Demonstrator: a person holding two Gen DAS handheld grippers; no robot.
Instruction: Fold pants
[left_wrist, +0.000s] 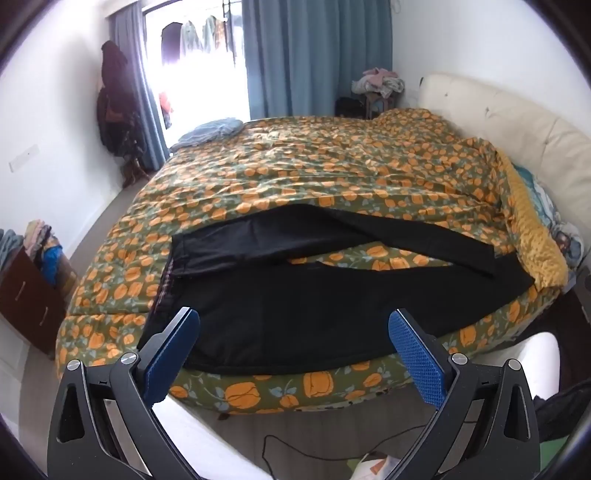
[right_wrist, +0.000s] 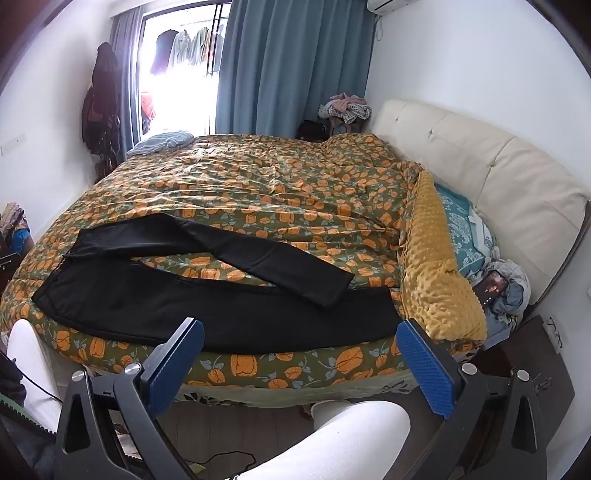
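Observation:
Black pants (left_wrist: 303, 306) (right_wrist: 177, 295) lie spread on the near part of a bed with an orange-flowered quilt (left_wrist: 295, 166) (right_wrist: 258, 177). Their waist is at the left. One leg runs along the bed's front edge, and the other leg (right_wrist: 236, 247) angles across the quilt to the right. My left gripper (left_wrist: 293, 325) hovers open in front of the pants near the waist end, with nothing between its blue pads (left_wrist: 417, 362). My right gripper (right_wrist: 301, 334) stands open before the front edge of the bed, toward the leg ends, also empty.
A cream headboard (right_wrist: 480, 158) and a yellow dotted blanket (right_wrist: 439, 280) border the bed's right side, with a phone (right_wrist: 493, 288) on crumpled cloth. A person's white-clad legs (right_wrist: 332, 435) are below. A brown drawer unit (left_wrist: 29, 299) stands at left. Blue curtains and a window are behind.

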